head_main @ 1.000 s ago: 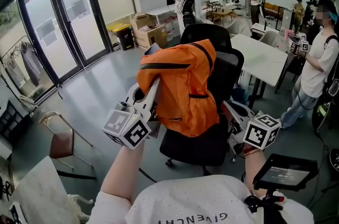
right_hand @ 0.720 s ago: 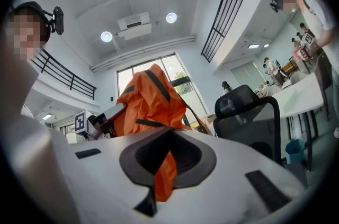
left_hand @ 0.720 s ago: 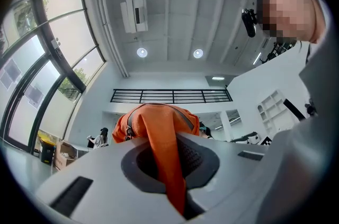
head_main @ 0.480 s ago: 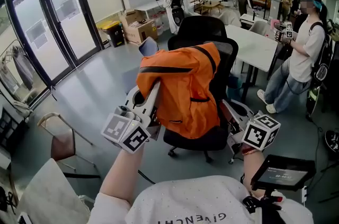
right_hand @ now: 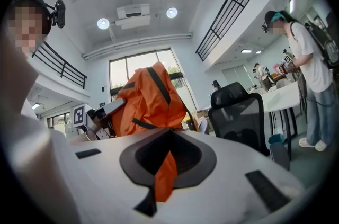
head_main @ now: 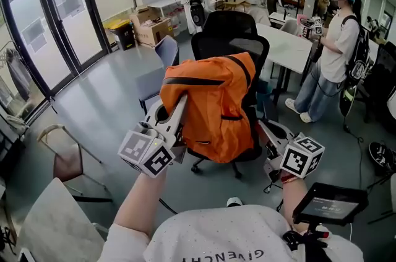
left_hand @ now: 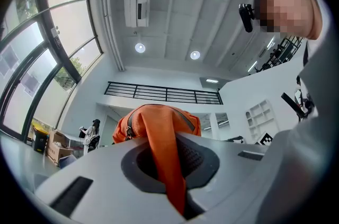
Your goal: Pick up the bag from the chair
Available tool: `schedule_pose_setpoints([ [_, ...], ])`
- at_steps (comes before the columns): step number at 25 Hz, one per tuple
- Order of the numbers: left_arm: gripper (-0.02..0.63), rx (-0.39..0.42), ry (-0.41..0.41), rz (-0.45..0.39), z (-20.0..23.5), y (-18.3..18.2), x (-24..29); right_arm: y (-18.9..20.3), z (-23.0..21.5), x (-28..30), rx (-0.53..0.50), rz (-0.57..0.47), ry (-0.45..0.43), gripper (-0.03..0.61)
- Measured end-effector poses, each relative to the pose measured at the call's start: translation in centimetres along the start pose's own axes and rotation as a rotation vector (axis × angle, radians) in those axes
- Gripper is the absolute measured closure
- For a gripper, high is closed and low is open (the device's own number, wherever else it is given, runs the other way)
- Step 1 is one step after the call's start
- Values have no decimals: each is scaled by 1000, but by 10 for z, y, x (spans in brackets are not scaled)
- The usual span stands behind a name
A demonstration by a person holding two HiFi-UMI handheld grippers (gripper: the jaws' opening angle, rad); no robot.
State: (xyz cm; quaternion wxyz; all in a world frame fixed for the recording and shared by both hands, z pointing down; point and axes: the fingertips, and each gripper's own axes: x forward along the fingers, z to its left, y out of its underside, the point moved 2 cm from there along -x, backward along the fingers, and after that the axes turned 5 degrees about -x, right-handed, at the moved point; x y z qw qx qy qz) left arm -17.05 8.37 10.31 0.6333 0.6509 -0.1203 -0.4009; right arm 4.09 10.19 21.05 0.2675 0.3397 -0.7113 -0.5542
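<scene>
1. While both grippers clamp it, the orange backpack (head_main: 213,106) hangs between them in the middle of the head view. The left gripper (head_main: 179,103) is at its 8 o'clock and the right gripper (head_main: 266,129) at its 4 o'clock.
2. Seen from the left gripper view, the left gripper (left_hand: 169,186) has its jaws closed narrow on an orange strap, with the backpack's bulk at 12 o'clock above them.
3. Seen from the right gripper view, the right gripper (right_hand: 159,186) has its jaws pressed together on a fold of orange fabric. The rest of the backpack rises at 11 o'clock.
4. A black office chair (head_main: 230,31) stands behind the backpack, its back showing at 12 o'clock.
5. From the head view, the backpack covers the right gripper's tips and most of the chair's seat. Whether the backpack's bottom touches the seat cannot be told.
</scene>
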Motion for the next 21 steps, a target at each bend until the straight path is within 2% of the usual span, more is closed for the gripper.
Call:
schedule_pose_setpoints([
  [4,600,-14,23,-7,-17,0,-38,22,31,-24,-8,19,24,577],
  [5,600,-8,24,-10,-21,10,-39,32,25,-28,-15,23,23,577],
  [8,599,24,3,-14,-17,55,-12,58,-30,-20,-26,38,-2,577],
  [9,599,23,0,-16,-18,51,-17,59,-25,-22,-28,44,-1,577],
  [12,600,-12,15,-17,-36,-10,-81,43,66,-51,-36,58,34,577],
  [13,600,-16,17,-16,-39,-19,-91,40,81,-55,-38,58,36,577],
  [14,600,-12,13,-15,-38,-14,-85,41,73,-52,-40,57,29,577],
  [18,599,31,-22,-20,-5,69,12,56,-61,-4,-40,51,-21,577],
  [21,600,36,-24,-30,12,102,62,56,-124,16,-43,47,-21,577],
])
